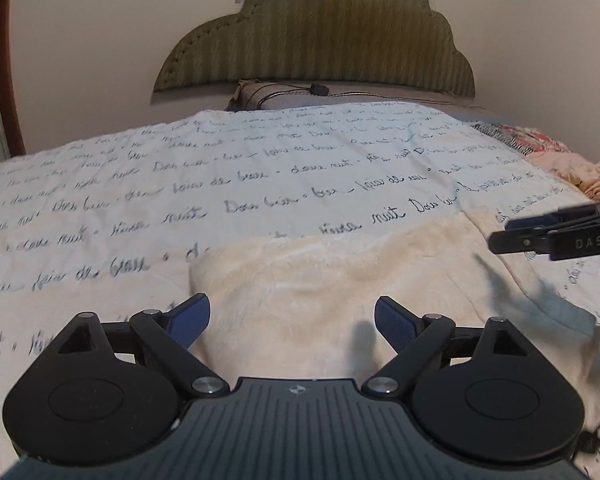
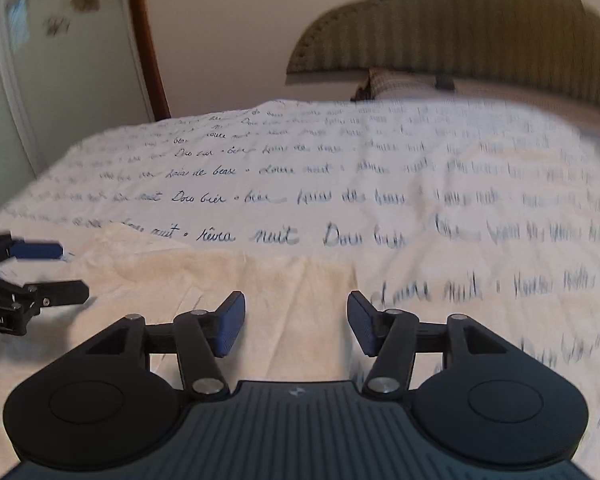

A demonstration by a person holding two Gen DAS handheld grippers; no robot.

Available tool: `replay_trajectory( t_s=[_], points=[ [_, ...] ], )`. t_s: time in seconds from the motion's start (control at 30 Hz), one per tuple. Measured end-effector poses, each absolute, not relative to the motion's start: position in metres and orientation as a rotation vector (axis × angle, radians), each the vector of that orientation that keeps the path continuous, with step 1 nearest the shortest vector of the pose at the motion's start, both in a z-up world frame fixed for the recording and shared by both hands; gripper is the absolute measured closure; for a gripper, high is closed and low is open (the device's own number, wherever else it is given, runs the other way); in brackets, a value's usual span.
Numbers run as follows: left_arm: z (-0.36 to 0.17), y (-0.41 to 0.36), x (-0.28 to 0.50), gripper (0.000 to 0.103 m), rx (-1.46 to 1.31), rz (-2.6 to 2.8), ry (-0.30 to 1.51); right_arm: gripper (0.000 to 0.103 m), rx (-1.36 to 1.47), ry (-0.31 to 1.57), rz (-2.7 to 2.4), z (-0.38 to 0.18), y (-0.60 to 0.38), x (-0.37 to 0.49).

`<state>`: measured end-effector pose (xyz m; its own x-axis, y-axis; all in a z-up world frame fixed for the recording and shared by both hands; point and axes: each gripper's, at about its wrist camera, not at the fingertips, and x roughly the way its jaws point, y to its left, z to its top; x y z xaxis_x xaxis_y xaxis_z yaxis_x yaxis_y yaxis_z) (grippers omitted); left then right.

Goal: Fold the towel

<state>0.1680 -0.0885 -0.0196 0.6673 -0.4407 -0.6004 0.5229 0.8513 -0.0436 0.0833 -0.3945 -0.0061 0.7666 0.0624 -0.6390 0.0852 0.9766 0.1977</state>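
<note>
A cream plush towel (image 1: 340,280) lies flat on the bed, on a white bedspread (image 1: 220,184) printed with handwriting. My left gripper (image 1: 292,322) hovers over the towel's near left part, open, with nothing between its blue pads. My right gripper (image 2: 296,322) is open too, above the towel's (image 2: 228,292) right edge, empty. Each gripper shows in the other's view: the right gripper (image 1: 504,234) at the far right, seen edge-on, and the left gripper (image 2: 72,272) at the far left, with its fingers apart. The right wrist view is motion-blurred.
An olive padded headboard (image 1: 324,40) and a pillow (image 1: 284,98) stand at the far end of the bed. A floral cloth (image 1: 556,156) lies on the bed's right side. A cabinet door (image 2: 40,80) with a brown wooden frame is at the left.
</note>
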Motion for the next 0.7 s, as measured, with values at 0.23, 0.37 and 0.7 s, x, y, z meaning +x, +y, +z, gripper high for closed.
replay_trajectory(
  t_s=[0.23, 0.37, 0.7],
  points=[
    [-0.034, -0.044, 0.162, 0.010, -0.043, -0.509, 0.780, 0.047, 0.407, 0.775, 0.088, -0.037, -0.420, 0.056],
    [-0.042, -0.043, 0.165, 0.005, -0.080, -0.446, 0.823, 0.027, 0.456, 0.780, 0.076, -0.044, -0.416, 0.055],
    [-0.050, -0.054, 0.154, 0.000, -0.045, -0.380, 0.793, 0.000, 0.325, 0.647, 0.084, -0.057, -0.387, 0.034]
  ],
)
